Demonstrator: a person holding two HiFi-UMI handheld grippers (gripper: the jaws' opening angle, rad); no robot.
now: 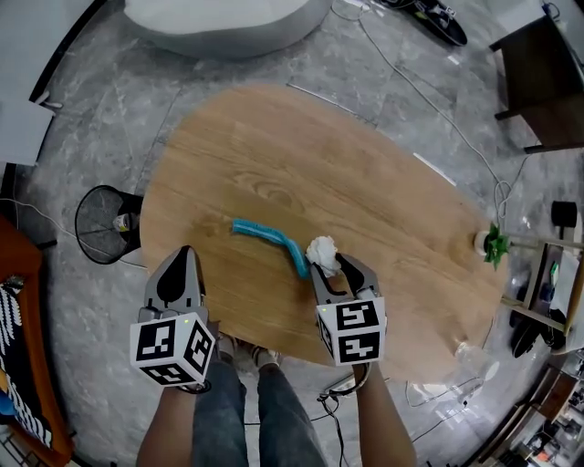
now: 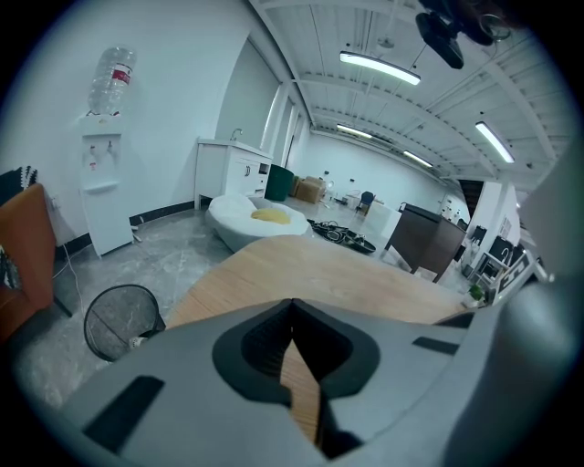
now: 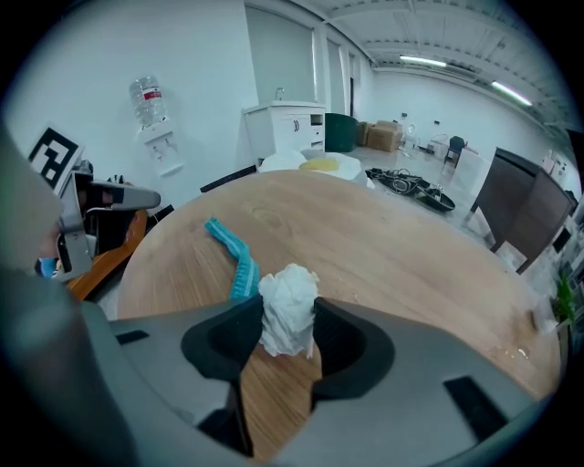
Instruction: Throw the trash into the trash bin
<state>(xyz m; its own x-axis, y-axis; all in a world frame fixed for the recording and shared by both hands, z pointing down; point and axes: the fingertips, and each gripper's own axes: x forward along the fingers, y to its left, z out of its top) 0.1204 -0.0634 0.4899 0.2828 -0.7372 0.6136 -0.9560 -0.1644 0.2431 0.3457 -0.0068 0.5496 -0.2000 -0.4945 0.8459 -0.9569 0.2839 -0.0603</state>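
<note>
A crumpled white tissue lies near the front edge of the oval wooden table. My right gripper is shut on it. In the right gripper view the tissue sits between both pads, and the right gripper points steeply down at the tabletop. A blue strip lies just left of the tissue and shows again as the blue strip. My left gripper hangs at the table's left front edge, shut and empty. The black mesh trash bin stands on the floor left of the table, with something small inside.
A small potted plant stands at the table's right end. The floor holds a white round cushion beyond the table, cables and a dark cabinet. An orange chair and a water dispenser stand left of the bin.
</note>
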